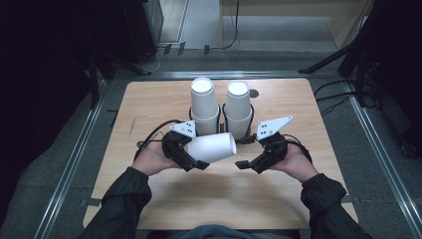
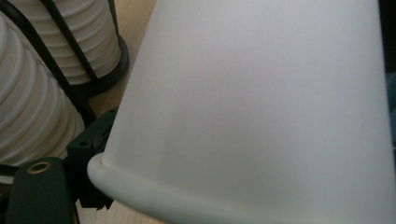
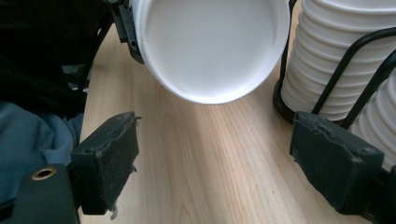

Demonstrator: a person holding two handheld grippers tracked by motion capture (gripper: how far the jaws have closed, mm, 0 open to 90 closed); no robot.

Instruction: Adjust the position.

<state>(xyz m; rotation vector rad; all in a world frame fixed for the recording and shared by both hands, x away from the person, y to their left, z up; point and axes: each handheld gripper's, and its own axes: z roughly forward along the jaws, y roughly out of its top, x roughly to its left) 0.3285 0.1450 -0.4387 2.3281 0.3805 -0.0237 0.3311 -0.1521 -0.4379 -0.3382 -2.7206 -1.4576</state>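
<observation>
Cup (image 1: 213, 147), white paper, lies on its side above the table (image 1: 149, 199), held at its rim end by the left gripper (image 1: 191, 157); base points right toward the right gripper (image 1: 247, 152). Right gripper jaws stand wide, nothing between them, just right of the cup base, apart from it. Two stacks of upturned white cups, left stack (image 1: 204, 105) and right stack (image 1: 239, 108), sit in a black wire holder (image 1: 222, 115) just behind the held cup, mid-table.

Left gripper view: cup (image 2: 261, 107) wall very close, rolled rim low in frame, one black jaw pressed against the rim at lower left; other jaw hidden by the cup. Stacks in holder (image 2: 70, 56) at far left.

Right gripper view: both black pads (image 3: 109, 158) wide apart, bare table (image 3: 210, 163) between them. Cup base (image 3: 210, 46) faces the camera, beyond the pads, not touching. Cup stacks and wire holder (image 3: 327, 60) at right, close to the right pad.
</observation>
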